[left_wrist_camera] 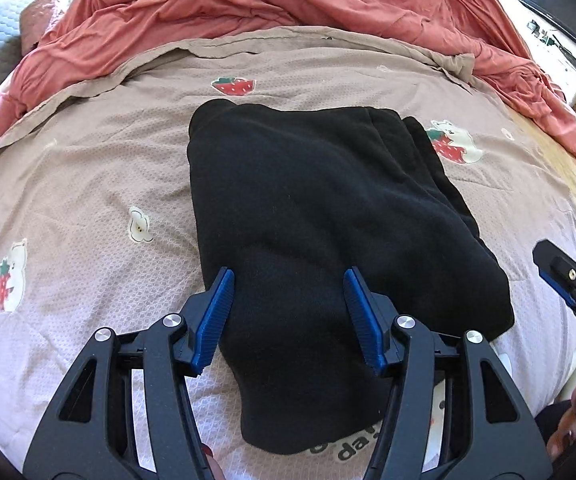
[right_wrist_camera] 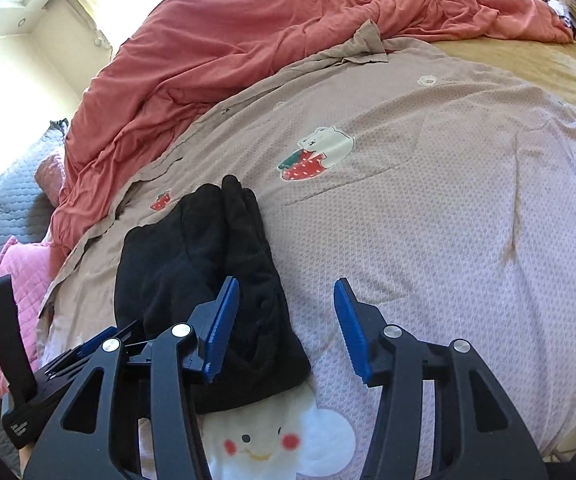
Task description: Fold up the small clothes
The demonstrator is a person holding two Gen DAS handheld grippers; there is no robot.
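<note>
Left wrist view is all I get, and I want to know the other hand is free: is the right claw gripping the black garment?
Observer: No. The right claw is open, with nothing pinched between its pads.
Operator: Where does it sit over the cloth?
Observer: One finger hangs over the near corner of the black garment; the other is over bare bedspread.
Operator: What lies by that corner?
Observer: A white smiling cloud print on the bedspread, partly covered by the garment.
</note>
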